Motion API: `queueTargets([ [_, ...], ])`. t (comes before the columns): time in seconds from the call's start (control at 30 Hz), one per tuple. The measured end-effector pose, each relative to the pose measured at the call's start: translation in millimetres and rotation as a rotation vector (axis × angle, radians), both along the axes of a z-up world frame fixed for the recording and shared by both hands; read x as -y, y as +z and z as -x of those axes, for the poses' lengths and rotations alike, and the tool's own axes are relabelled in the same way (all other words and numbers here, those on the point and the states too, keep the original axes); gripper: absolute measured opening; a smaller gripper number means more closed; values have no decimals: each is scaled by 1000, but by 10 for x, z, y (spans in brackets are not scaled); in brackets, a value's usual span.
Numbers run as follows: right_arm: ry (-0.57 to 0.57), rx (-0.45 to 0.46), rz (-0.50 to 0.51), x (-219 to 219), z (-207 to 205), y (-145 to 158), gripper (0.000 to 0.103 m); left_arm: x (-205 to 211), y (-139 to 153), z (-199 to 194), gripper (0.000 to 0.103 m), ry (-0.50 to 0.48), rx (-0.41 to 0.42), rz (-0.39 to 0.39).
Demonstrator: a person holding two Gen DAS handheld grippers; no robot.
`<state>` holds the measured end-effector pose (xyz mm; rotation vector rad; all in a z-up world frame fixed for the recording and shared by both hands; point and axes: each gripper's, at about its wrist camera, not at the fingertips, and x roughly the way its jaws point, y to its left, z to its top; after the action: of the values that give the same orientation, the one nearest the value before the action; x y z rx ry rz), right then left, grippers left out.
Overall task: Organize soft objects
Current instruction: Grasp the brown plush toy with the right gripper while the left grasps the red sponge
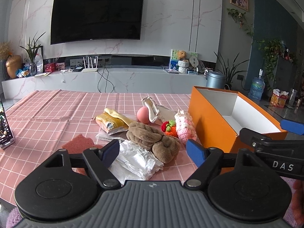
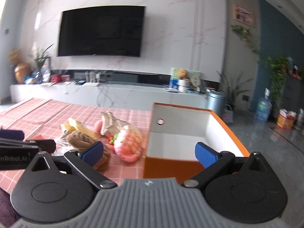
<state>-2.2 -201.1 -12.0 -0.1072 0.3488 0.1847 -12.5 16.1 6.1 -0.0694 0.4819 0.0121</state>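
Pink checked cloth (image 1: 47, 114) covers the worktop, on which the soft things lie in a loose heap just left of an open orange box (image 1: 212, 125) with a white inside. Nearest the left hand-held gripper (image 1: 153, 151) is a brown plush toy (image 1: 152, 140), resting partly on crumpled white plastic wrap (image 1: 138, 161). Behind it lie a yellow snack packet (image 1: 110, 123) and a pale yellow cloth (image 1: 121, 116) draped over the packet. A pink ball (image 1: 143, 115) touches a cream fabric piece (image 1: 152, 108) at the far side of the heap. A red and orange crocheted fruit with green leaves (image 1: 168, 128) sits between the plush toy and a pink and white knitted toy (image 1: 185, 127), which lies just beside the box wall. A pink sponge (image 1: 78, 143) lies flat on the cloth, left of the heap.

The left hand-held gripper hovers low before the heap with its blue-padded jaws spread wide and nothing between them (the plush toy lies just beyond the gap). The right hand-held gripper (image 2: 150, 153) is likewise spread wide and holds nothing; it points over the near corner of the box, whose inside holds no soft thing in the visible part. The right wrist view is blurred. A phone on a stand (image 1: 5, 129) sits at the left edge of the worktop.
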Motion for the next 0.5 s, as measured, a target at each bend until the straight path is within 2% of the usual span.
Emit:
queueTargets([
  [0.2, 182, -9, 37, -209, -218, 27, 100, -226, -12, -108, 76, 20, -42, 41],
  [0.3, 241, -34, 92, -373, -327, -18, 99, -358, -56, -181, 74, 43, -79, 60],
  [0.43, 332, -70, 130, -527, -479, -92, 75, -516, -134, -242, 69, 135, -97, 47],
  [0.5, 359, -81, 157, -617, -558, -141, 66, -609, -173, -283, 69, 180, -118, 64],
])
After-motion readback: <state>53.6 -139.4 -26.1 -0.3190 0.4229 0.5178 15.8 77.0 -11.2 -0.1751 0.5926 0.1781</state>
